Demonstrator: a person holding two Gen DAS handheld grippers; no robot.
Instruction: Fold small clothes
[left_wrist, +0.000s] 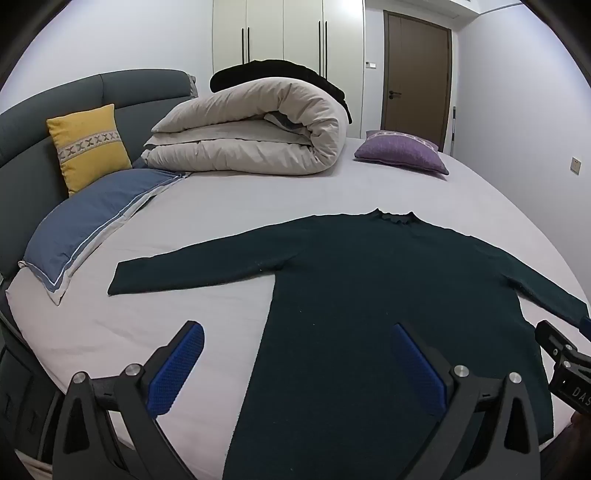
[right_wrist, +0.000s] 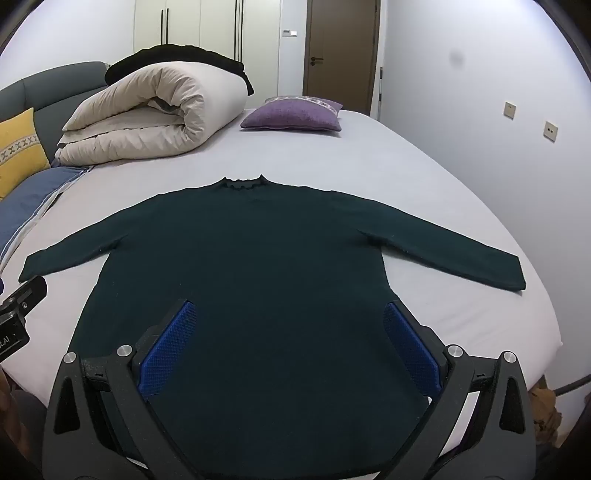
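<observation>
A dark green long-sleeved sweater (left_wrist: 369, 280) (right_wrist: 266, 251) lies flat on the pale bed sheet (left_wrist: 277, 192) (right_wrist: 369, 158), collar away from me, both sleeves spread out sideways. My left gripper (left_wrist: 299, 336) hovers open above the sweater's lower left side, its blue pads (left_wrist: 177, 369) wide apart with nothing between them. My right gripper (right_wrist: 290, 314) stands open above the sweater's lower body, nothing gripped. Each gripper's black frame shows at the edge of the other's view.
A rolled beige duvet (left_wrist: 258, 129) (right_wrist: 147, 114) with a black garment on top sits at the bed's far side. A purple cushion (left_wrist: 402, 153) (right_wrist: 293, 114), a yellow cushion (left_wrist: 88, 144) and a blue pillow (left_wrist: 96, 225) lie near the grey headboard (left_wrist: 33, 122). Wall and door stand beyond.
</observation>
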